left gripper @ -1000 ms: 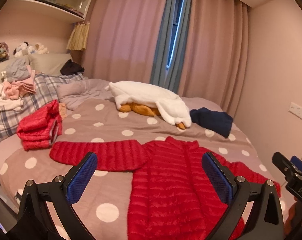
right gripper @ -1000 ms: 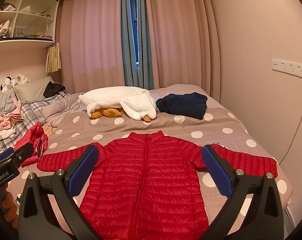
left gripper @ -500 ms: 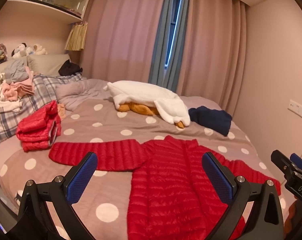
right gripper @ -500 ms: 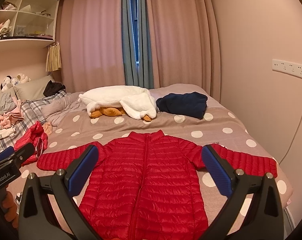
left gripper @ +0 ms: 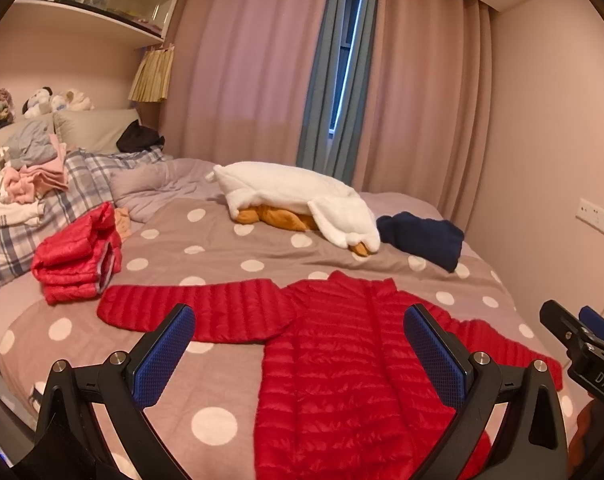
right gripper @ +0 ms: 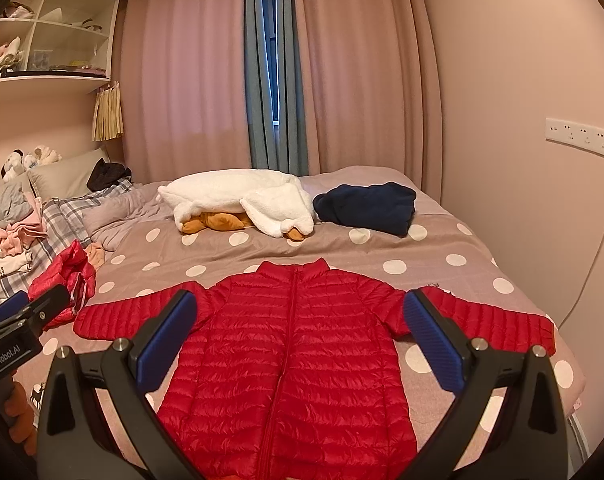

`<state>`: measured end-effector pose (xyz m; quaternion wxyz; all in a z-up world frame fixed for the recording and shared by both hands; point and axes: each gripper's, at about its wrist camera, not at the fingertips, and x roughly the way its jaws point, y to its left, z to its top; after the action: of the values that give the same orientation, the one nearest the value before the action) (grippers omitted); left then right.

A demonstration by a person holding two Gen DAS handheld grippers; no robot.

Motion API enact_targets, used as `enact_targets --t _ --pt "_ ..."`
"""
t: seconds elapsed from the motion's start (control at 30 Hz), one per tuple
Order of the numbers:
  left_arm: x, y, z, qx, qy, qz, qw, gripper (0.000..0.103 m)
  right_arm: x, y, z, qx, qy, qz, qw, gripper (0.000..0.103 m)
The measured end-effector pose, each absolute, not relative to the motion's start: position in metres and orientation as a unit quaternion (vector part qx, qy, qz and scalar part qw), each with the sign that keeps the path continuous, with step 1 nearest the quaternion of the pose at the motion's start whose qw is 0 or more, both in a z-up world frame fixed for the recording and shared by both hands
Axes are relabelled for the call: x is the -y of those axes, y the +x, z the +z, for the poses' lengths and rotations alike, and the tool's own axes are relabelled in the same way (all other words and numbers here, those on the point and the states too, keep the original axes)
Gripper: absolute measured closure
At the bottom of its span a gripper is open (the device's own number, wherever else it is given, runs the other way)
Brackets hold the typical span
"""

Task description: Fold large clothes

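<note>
**Red puffer jacket laid flat on the bed, both grippers spread wide above it**

Pink curtains (right gripper: 190, 80) and a teal drape (right gripper: 262, 80) fill the back of the room, and a bed covered by a taupe polka-dot duvet (right gripper: 422, 248) occupies the lower half of both views. At the centre of the right wrist view a red puffer jacket (right gripper: 294, 344) is spread front-up on the duvet, zipped closed, with its collar toward the curtains and both sleeves stretched out to the sides. In the left wrist view the same jacket (left gripper: 342, 368) is seen at lower centre and right, one sleeve reaching toward the left of the frame.

The left gripper (left gripper: 298, 352) is held above the jacket with its blue-padded fingers (left gripper: 164, 354) set wide apart and nothing between them. The right gripper (right gripper: 300, 340) is likewise held over the jacket, its blue pads (right gripper: 436, 344) wide apart and empty. Neither gripper is seen touching the fabric.

A folded red garment (left gripper: 78, 256) is seen at the left of the left wrist view, just beside the sleeve end. A white plush blanket (right gripper: 242, 200) is draped over an orange-brown plush toy (right gripper: 214, 222) at mid-frame, with a folded navy garment (right gripper: 370, 206) beside it to the right. Loose clothes (left gripper: 26, 180) are piled on a plaid cover (left gripper: 78, 176) at the left. A wall shelf (right gripper: 46, 40) is seen in the upper left, and a socket strip (right gripper: 582, 136) on the right wall.
</note>
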<state>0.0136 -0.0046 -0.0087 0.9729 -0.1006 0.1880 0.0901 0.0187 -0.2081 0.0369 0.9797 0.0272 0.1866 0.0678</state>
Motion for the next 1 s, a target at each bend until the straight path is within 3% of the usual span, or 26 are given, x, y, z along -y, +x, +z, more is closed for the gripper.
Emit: enact_targets --t 0.2,0.43,0.67,0.73,0.87,1.0 --pt "0.004 0.023 -0.01 -0.169 -0.1 0.09 0.976 0.0 0.209 0.021 0.036 -0.185 0.028 0.063 0.98 0.0" --pt "-0.021 0.091 -0.038 -0.138 -0.15 0.13 0.97 0.0 0.239 0.066 0.022 -0.151 0.091 0.045 0.983 0.0" --pt "-0.061 0.177 -0.096 -0.202 -0.15 0.083 0.964 0.0 0.283 0.154 -0.047 -0.203 0.069 -0.024 0.976 0.0" --pt "-0.079 0.193 -0.119 -0.233 -0.18 0.077 0.952 0.0 0.316 0.187 -0.086 -0.274 0.12 -0.045 0.953 0.0" --pt "-0.111 0.212 -0.164 -0.284 -0.239 0.091 0.924 0.001 0.381 0.204 -0.129 -0.324 0.253 -0.081 0.908 0.001" --pt "-0.126 0.235 -0.207 -0.369 -0.293 0.065 0.88 0.017 0.437 0.19 -0.135 -0.315 0.281 -0.147 0.894 0.001"
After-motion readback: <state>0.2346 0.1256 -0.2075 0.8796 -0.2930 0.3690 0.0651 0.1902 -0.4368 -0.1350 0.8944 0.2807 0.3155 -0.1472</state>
